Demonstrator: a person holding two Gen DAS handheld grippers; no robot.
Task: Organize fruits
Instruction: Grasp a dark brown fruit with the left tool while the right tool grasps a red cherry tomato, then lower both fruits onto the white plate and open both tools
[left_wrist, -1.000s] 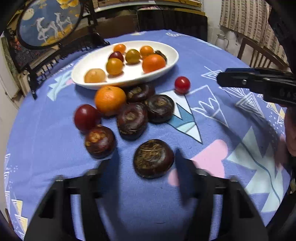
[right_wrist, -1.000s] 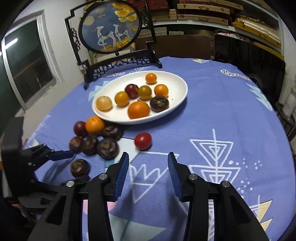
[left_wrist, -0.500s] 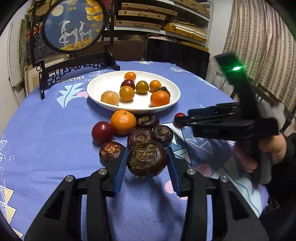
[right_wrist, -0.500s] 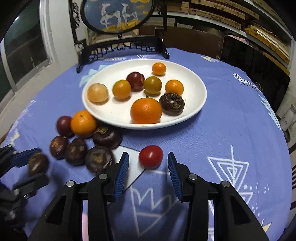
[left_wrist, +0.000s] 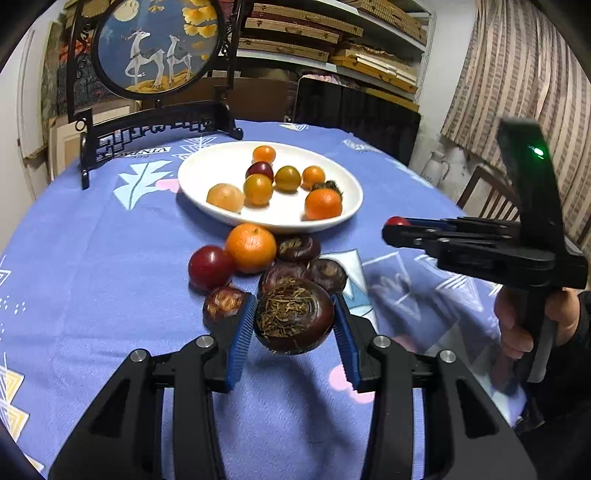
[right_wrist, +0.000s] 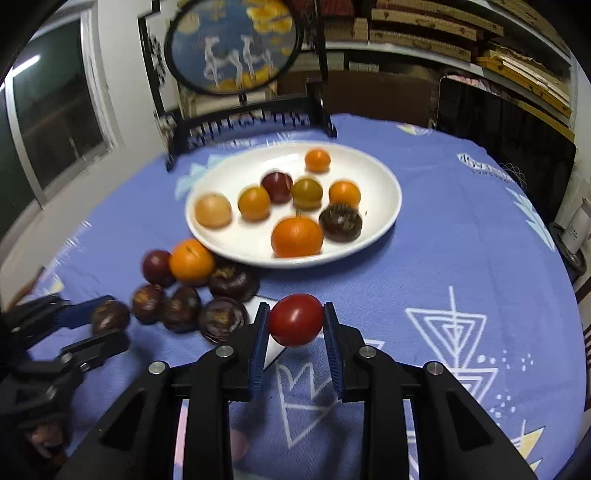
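Note:
My left gripper (left_wrist: 293, 301) is shut on a dark brown water chestnut (left_wrist: 293, 325) and holds it above the blue cloth. My right gripper (right_wrist: 295, 307) has its jaws closing on a red tomato (right_wrist: 295, 321), with both pads against it. A white oval plate (left_wrist: 207, 173) further back holds several small tomatoes, an orange and a chestnut. In front of the plate lie an orange (left_wrist: 251, 247), a dark red tomato (left_wrist: 208, 266) and three chestnuts (left_wrist: 298, 248). In the left wrist view the right gripper (left_wrist: 391, 230) shows at the right.
A round painted screen on a black stand (left_wrist: 155, 48) stands behind the plate. A person's hand (left_wrist: 517, 321) grips the right tool. Dark chair backs (left_wrist: 358, 107) and shelves ring the far side of the round table (right_wrist: 461, 240). A window (right_wrist: 55, 110) is at the left.
The left gripper shut on the nearest chestnut and lifted it off the cloth. The right gripper moved forward to the red tomato and closed on it.

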